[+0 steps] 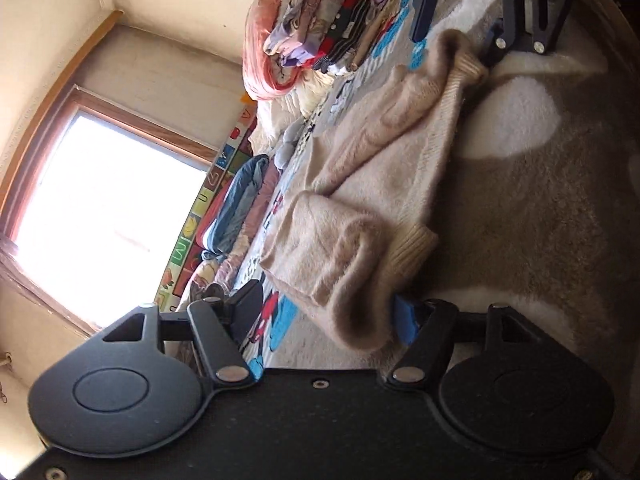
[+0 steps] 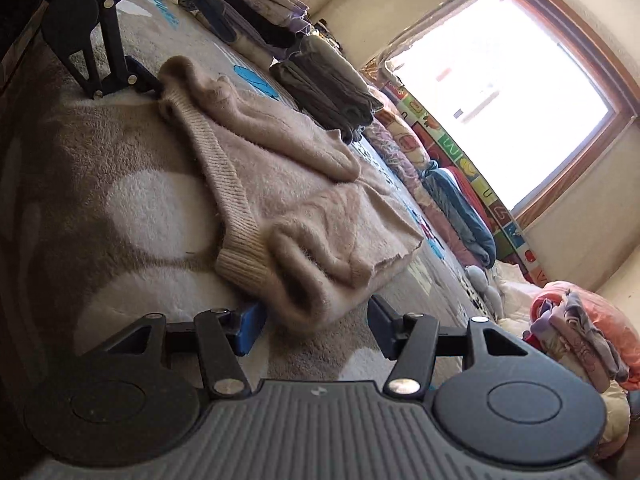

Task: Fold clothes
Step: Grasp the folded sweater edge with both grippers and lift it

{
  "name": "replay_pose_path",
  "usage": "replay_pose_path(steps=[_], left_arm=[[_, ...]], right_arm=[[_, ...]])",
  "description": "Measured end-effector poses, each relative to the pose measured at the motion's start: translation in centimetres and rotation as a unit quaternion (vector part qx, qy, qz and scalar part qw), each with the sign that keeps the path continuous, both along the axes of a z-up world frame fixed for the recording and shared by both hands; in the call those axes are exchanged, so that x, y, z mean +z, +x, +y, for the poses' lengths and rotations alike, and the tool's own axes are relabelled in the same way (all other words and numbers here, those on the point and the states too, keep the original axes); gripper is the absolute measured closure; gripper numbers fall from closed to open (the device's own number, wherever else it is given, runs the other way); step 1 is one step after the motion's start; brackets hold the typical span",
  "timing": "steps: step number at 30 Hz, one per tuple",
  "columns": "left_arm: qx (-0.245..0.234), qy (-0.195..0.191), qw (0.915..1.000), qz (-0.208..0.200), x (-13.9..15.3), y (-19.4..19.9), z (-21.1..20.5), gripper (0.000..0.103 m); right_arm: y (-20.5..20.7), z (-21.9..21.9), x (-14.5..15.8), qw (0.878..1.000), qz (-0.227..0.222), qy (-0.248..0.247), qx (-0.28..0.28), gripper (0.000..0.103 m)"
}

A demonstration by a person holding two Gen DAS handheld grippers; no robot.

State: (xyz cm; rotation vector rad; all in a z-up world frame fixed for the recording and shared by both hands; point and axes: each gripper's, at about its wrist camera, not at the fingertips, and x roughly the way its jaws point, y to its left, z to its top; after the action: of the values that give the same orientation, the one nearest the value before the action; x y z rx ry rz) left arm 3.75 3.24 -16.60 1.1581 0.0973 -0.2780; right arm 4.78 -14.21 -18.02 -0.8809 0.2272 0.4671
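Sweater [image 1: 384,184] on rug [image 1: 540,208], both grippers' jaws spread at its ends

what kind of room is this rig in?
Most likely a bedroom at home, with the work done on a bed or floor mattress. A beige sweater lies on a fuzzy blanket, folded clothes are stacked along the edge, and a wood-framed window is set in the plain wall.

My left gripper [image 1: 326,312] and right gripper [image 2: 316,322] are matte black, with round discs, silver screws and blue finger pads [image 2: 250,326].
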Motion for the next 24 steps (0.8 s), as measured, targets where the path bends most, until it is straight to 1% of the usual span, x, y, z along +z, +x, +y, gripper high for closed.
replay_pose_path(steps=[2, 5, 6, 7, 10, 11, 13, 14, 19, 24], left_arm=[[-0.003, 0.001, 1.0000, 0.001, 0.0, 0.6, -0.2, 0.037], [-0.006, 0.003, 0.9999, 0.011, -0.1, 1.2, -0.5, 0.050], [-0.006, 0.007, 0.9998, 0.015, -0.3, 1.3, -0.7, 0.059], [-0.004, 0.012, 0.9998, 0.018, -0.5, 1.4, -1.0, 0.069], [0.005, 0.015, 0.9995, 0.026, -0.6, 1.5, -1.5, 0.077], [0.008, 0.013, 0.9995, 0.028, -0.5, 1.4, -1.6, 0.078], [0.015, 0.009, 0.9994, 0.032, -0.3, 1.2, -1.7, 0.082], [0.015, 0.010, 0.9994, 0.030, -0.1, 0.9, -1.8, 0.082], [0.013, 0.009, 0.9996, 0.023, 0.7, -1.3, -1.4, 0.084], [-0.002, 0.012, 0.9997, 0.021, 1.8, -4.5, -1.4, 0.084]], right_arm=[[0.2, 0.2, 0.0, 1.000, -0.006, 0.005, 0.001, 0.048], [0.4, 0.4, 0.1, 1.000, -0.004, 0.012, 0.007, 0.053], [0.5, 0.4, 0.2, 1.000, 0.000, 0.017, 0.010, 0.056], [0.7, 0.5, 0.3, 1.000, 0.008, 0.025, 0.011, 0.064], [1.2, 0.5, 0.8, 0.998, 0.034, 0.052, 0.014, 0.074], [1.3, 0.4, 1.0, 0.997, 0.041, 0.061, 0.013, 0.078], [1.2, 0.2, 1.4, 0.996, 0.051, 0.072, 0.012, 0.080], [1.1, 0.2, 1.6, 0.995, 0.056, 0.077, 0.012, 0.082], [-0.2, -0.7, 3.0, 0.994, 0.061, 0.094, 0.018, 0.084], [-3.1, -1.7, 4.7, 0.993, 0.063, 0.094, 0.041, 0.084]])
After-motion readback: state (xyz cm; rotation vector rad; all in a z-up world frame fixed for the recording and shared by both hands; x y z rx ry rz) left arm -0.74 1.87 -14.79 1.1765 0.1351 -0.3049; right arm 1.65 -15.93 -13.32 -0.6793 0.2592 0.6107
